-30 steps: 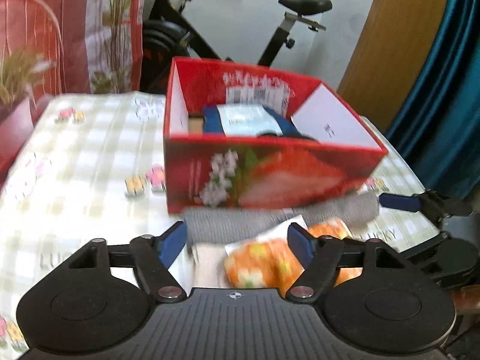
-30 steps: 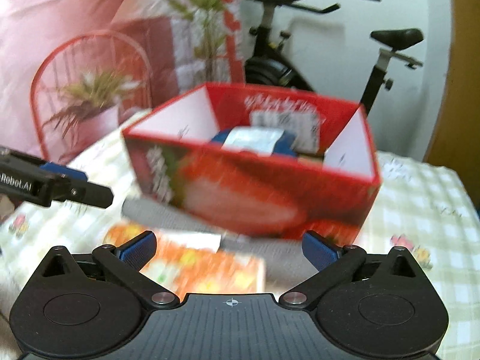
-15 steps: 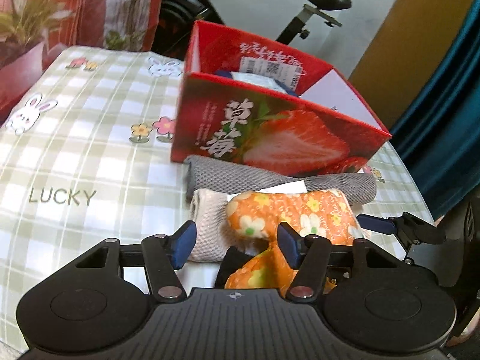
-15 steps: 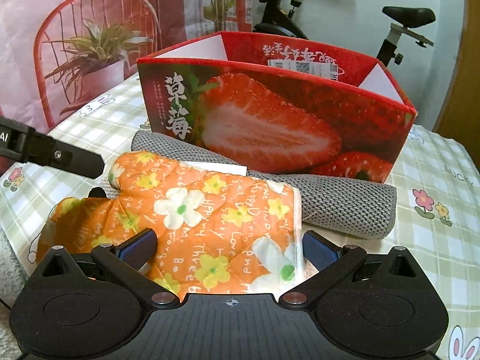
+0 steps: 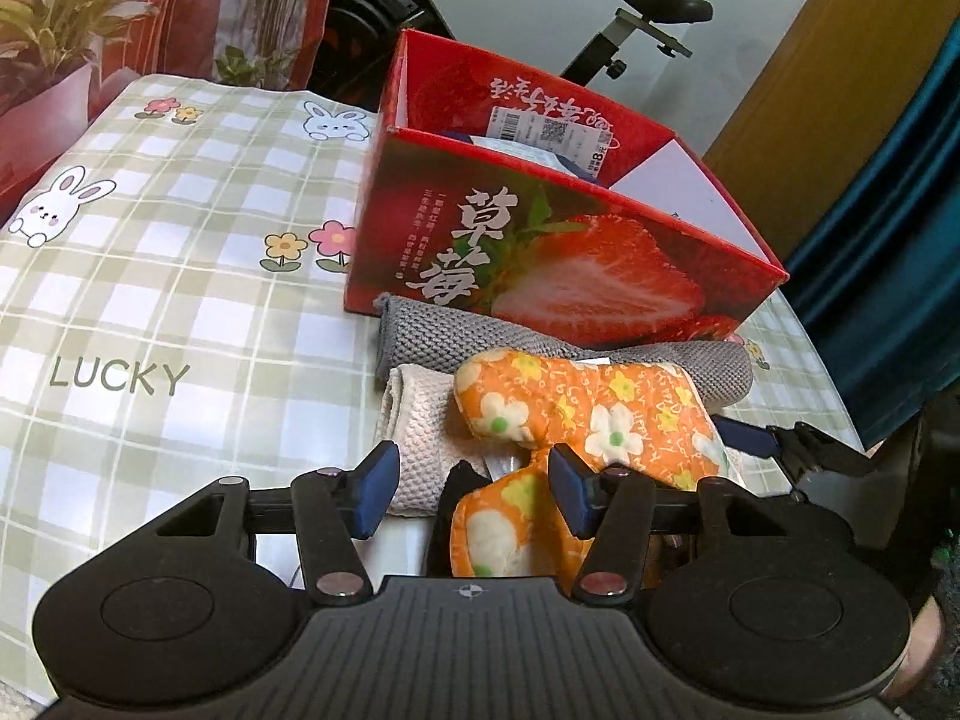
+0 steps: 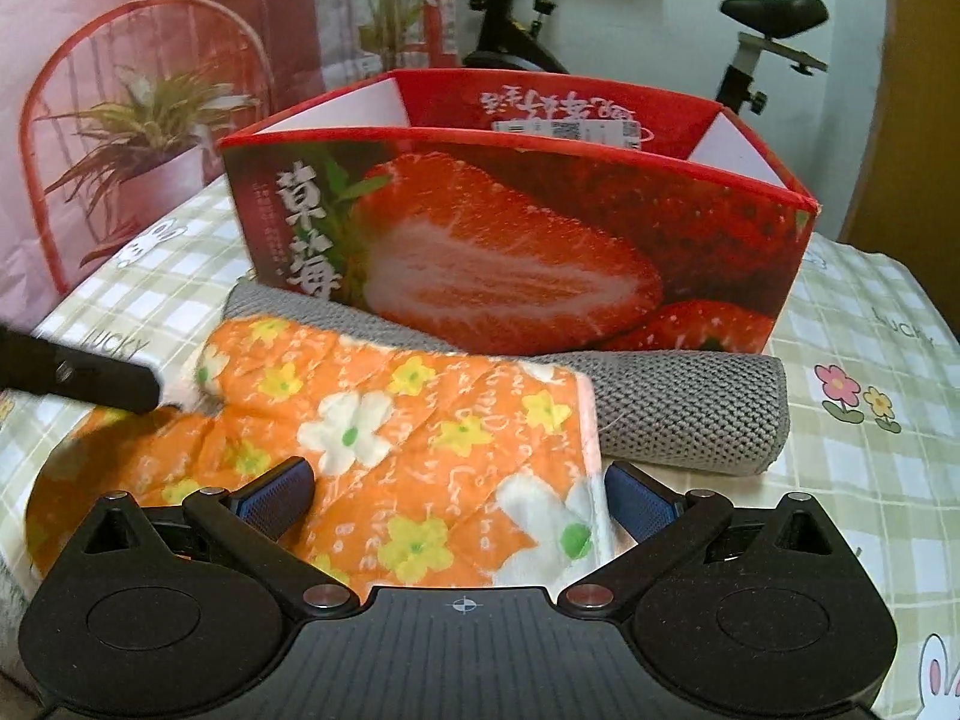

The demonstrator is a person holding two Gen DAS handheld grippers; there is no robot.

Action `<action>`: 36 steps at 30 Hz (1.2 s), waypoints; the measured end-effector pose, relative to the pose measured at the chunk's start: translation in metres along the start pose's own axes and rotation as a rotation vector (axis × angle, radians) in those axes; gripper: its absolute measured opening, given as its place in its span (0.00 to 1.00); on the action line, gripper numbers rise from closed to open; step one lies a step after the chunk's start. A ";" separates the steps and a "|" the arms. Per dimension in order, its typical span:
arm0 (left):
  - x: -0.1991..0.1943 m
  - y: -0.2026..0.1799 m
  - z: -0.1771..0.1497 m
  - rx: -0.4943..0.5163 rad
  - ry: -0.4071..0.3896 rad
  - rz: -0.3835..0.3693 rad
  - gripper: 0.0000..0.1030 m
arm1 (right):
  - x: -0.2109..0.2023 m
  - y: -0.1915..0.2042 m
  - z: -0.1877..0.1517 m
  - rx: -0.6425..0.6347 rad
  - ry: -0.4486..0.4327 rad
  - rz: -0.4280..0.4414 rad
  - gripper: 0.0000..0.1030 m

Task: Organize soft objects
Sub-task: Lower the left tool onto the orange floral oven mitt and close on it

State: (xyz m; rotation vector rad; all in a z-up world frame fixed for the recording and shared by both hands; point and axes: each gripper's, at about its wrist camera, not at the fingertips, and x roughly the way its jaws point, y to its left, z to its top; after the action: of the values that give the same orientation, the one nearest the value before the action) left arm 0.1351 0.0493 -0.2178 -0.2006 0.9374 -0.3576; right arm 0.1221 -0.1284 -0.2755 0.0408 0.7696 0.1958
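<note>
Early going: something blue already sits in the strawberry box (image 5: 540,252), but the orange mitt (image 6: 384,420), grey cloth (image 5: 432,342) and cream cloth (image 5: 414,420) lie mid-frame on the counter (image 5: 150,300). Left hand-held gripper (image 5: 468,489) and right hand-held gripper (image 6: 459,498) both gape, empty.

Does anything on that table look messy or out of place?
Yes. The orange floral mitt lies crumpled across the grey towel and pale cloth, heaped outside the strawberry box. Nothing looks spilled or torn.

orange floral mitt (image 6: 414,420) | grey knit cloth (image 6: 690,408) | red strawberry box (image 6: 510,252) | green-checked tablecloth (image 5: 180,300)
</note>
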 end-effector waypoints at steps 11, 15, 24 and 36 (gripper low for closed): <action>-0.002 0.008 -0.008 -0.078 0.075 -0.053 0.55 | 0.006 -0.002 -0.001 0.041 -0.008 -0.014 0.99; 0.002 0.006 -0.010 -0.089 0.107 -0.086 0.54 | 0.005 -0.002 -0.002 0.039 -0.009 -0.012 0.99; -0.004 0.002 -0.008 -0.063 0.084 -0.111 0.33 | 0.003 -0.003 -0.004 0.050 -0.013 -0.006 0.99; 0.008 0.007 -0.011 -0.080 0.107 -0.100 0.23 | 0.002 -0.005 -0.005 0.066 -0.013 0.001 0.99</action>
State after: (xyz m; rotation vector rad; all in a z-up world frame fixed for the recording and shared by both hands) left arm 0.1321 0.0527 -0.2319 -0.3045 1.0500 -0.4264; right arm 0.1208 -0.1328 -0.2803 0.1044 0.7630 0.1705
